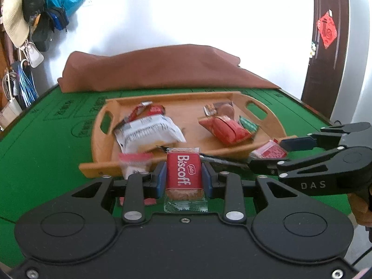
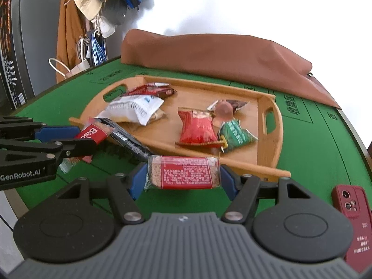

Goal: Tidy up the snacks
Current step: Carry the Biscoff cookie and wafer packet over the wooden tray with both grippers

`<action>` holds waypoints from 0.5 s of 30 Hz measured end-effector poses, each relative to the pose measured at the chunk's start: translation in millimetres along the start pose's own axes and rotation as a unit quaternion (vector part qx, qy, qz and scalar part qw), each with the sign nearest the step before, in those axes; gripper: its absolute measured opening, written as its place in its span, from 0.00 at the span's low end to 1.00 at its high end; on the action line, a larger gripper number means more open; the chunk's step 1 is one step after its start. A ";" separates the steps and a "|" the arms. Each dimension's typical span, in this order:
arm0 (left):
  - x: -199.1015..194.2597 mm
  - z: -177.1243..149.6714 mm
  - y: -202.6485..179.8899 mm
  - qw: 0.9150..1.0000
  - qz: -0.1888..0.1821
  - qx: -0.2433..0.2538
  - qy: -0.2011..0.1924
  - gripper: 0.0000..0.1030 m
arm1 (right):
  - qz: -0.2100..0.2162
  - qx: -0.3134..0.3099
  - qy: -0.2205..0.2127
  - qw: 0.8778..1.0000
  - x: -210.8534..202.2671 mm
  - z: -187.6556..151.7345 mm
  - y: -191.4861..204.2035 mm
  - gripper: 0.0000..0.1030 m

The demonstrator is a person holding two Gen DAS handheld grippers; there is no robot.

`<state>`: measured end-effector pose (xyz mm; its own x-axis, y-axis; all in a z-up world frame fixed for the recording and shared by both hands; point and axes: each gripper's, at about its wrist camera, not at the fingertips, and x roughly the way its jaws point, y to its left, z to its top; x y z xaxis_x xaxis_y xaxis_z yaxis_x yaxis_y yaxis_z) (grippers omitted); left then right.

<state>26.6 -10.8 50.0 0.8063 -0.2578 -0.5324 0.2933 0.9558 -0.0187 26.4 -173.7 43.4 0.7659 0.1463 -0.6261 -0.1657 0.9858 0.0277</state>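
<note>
My left gripper (image 1: 184, 177) is shut on a red Biscoff biscuit pack (image 1: 183, 173), held just in front of the wooden tray (image 1: 97, 137). My right gripper (image 2: 182, 177) is shut on a second red biscuit pack (image 2: 183, 172), held crosswise before the tray's near rim (image 2: 255, 165). Each gripper shows in the other's view: the right gripper (image 1: 267, 153) with its pack (image 1: 269, 151), the left gripper (image 2: 86, 137) with the Biscoff (image 2: 93, 133). In the tray lie a white bag (image 1: 148, 132), a red pouch (image 1: 225, 129), a green sachet (image 2: 234, 134) and a dark red bar (image 2: 151, 91).
A black wrapped bar (image 2: 130, 143) lies over the tray's near rim. Another red-and-white pack (image 1: 134, 162) lies left of my left fingers. A dark red phone (image 2: 353, 223) lies on the green table (image 1: 46, 139) at the right. A brown cloth (image 1: 158, 69) covers the back.
</note>
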 end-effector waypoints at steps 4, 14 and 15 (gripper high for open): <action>6.7 7.6 5.6 1.000 0.013 -0.006 -0.003 0.30 | 0.002 0.001 -0.008 1.000 2.3 7.3 -0.5 0.66; 20.6 31.6 27.1 0.999 0.029 -0.027 -0.020 0.30 | -0.014 0.011 -0.028 0.999 10.7 29.9 -11.2 0.66; 22.4 33.8 29.8 0.999 0.030 -0.030 -0.021 0.30 | -0.017 0.011 -0.029 0.999 11.9 33.0 -13.0 0.66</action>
<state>70.8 7.1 66.2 0.8420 -0.2049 -0.4990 0.2140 0.9760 -0.0396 58.2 -182.0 61.3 0.8058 0.1176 -0.5803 -0.1260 0.9917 0.0261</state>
